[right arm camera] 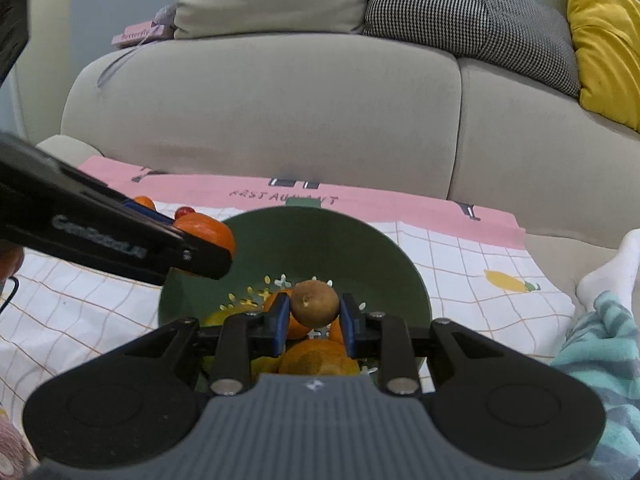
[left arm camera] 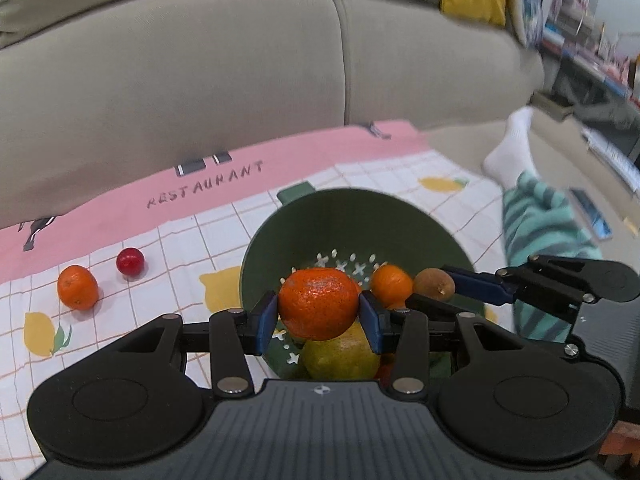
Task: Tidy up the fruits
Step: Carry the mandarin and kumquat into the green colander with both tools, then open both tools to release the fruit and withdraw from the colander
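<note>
Beige fabric sofa (right arm camera: 260, 92) fills the background. In front of it lies the white grid-print cloth with lemon motifs and a pink "RESTAURANT" band (left arm camera: 168, 240) along its far edge. It carries everything.

The dark green perforated plastic colander bowl (left arm camera: 352, 224) sits mid-cloth, toward the right edge, already holding a yellow lemon (left arm camera: 340, 356) and a small orange citrus (left arm camera: 391, 284).

Step in hand, by judgement: dropping fruit into the colander, both grippers loaded at once.
- Left gripper (left arm camera: 319, 312): blue pads clamped on a large orange mandarin (left arm camera: 319, 304), held over the colander's near-left rim.
- Right gripper (right arm camera: 314, 312): clamped on a round brown kiwi-like fruit (right arm camera: 314, 304), held above the colander's middle, over the fruit inside.

Next move likely calls for lowering each, then opening one at a time so the arms don't collide over the bowl. The pile is rounded, so released fruit could roll. Then two pieces are left to fetch.

View differences:
- Left wrist view shows the two loose pieces clearly near the cloth's far-left edge: a small orange tangerine (left arm camera: 77, 287) and a small glossy red round fruit (left arm camera: 130, 261), apart from each other. It also shows the right gripper side-on with the brown fruit.
- Right wrist view mostly hides those two behind the left gripper's arm. It shows the colander's full rim and the sofa cushions.
</note>
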`<state>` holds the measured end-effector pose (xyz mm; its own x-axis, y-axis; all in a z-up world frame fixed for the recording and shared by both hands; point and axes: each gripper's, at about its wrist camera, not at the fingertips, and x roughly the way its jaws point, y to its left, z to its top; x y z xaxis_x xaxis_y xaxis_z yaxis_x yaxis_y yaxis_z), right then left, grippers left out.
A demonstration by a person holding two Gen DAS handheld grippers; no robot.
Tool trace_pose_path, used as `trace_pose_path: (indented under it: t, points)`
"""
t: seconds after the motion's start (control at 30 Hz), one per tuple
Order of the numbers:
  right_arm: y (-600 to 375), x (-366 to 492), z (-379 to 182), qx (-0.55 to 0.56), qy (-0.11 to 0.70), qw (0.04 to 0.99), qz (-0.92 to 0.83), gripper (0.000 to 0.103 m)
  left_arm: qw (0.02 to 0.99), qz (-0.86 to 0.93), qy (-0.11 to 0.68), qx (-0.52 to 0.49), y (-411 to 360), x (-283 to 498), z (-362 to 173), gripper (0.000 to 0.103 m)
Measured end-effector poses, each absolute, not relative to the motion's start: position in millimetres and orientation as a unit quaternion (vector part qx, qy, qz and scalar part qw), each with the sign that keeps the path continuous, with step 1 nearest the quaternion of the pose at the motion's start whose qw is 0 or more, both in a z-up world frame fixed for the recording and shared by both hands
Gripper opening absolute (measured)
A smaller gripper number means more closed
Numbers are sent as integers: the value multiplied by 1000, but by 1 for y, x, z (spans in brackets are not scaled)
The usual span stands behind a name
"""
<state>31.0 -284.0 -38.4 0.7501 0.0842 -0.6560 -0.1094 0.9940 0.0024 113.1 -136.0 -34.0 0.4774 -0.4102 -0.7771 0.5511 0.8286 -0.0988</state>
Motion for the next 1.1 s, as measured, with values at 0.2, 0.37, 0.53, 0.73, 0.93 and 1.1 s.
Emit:
trace_pose_path:
  t: [0.2, 0.37, 0.53, 0.73, 0.93, 1.1]
  points:
    - [-285, 47, -55, -25, 367, 928, 63, 23, 840, -275, 454, 116, -147, 131, -48, 49]
    - [-285, 60, -70, -24, 389, 917, 78, 23, 831, -262, 471, 139, -152, 141, -59, 49]
    - [-284, 67, -79, -18, 405, 911, 80, 23, 827, -264, 472, 152, -156, 143, -63, 49]
    - [-283, 70, -82, -15, 407, 910, 82, 23, 825, -268, 470, 166, -163, 145, -65, 50]
    - [-284, 71, -83, -7, 406, 910, 83, 24, 822, -269, 476, 159, -165, 145, -71, 50]
    - [-284, 69, -83, -8, 404, 911, 83, 25, 821, -270, 481, 146, -163, 146, -71, 51]
